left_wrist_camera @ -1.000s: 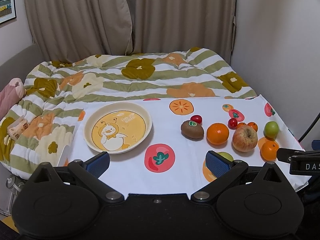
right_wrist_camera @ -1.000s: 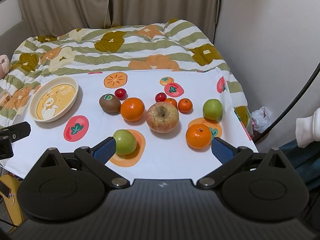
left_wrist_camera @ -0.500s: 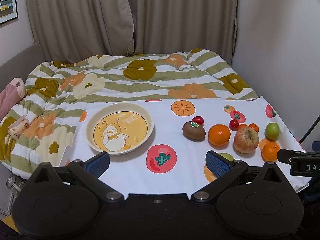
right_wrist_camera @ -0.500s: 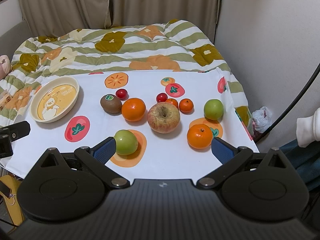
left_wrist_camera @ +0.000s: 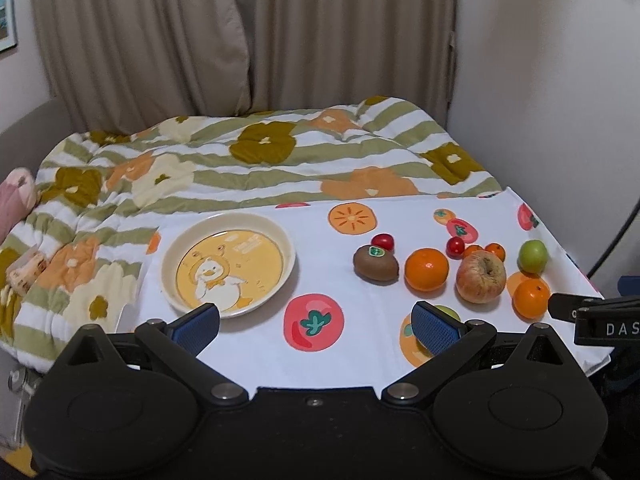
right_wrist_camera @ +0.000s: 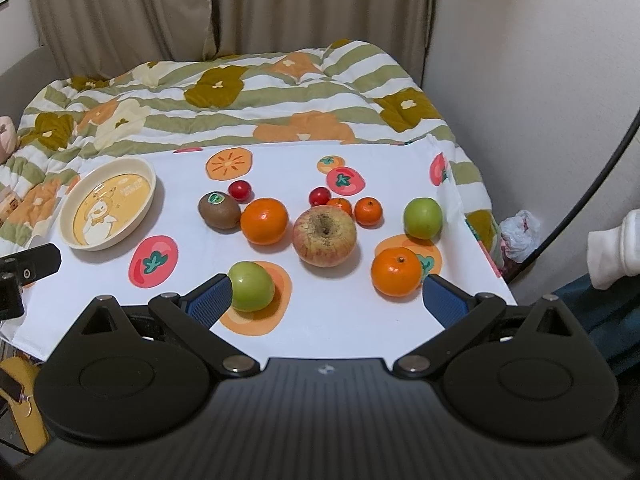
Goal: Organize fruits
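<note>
My right gripper (right_wrist_camera: 326, 300) has its jaws spread wide, holding nothing. My left gripper (left_wrist_camera: 316, 324) is spread wide too, with nothing in it.

The big apple (right_wrist_camera: 324, 236) is my landmark. It is round and bumpy, red and yellow, with its stem dip facing up. Near my right jaws, in front of the apple to the left, sits a smooth green fruit (right_wrist_camera: 251, 286). In front of it to the right sits a shiny orange (right_wrist_camera: 396, 271). Just left of the apple is a bigger orange (right_wrist_camera: 264, 221), touching the fuzzy brown kiwi (right_wrist_camera: 219, 210). The kiwi is egg shaped and lies left to right, sticker up. Behind the apple are 2 tiny oranges and 2 red tomatoes, 1 behind the kiwi. Far left of the apple is the round cream plate (left_wrist_camera: 285, 248), with bare white cloth (right_wrist_camera: 340, 328) between.
</note>
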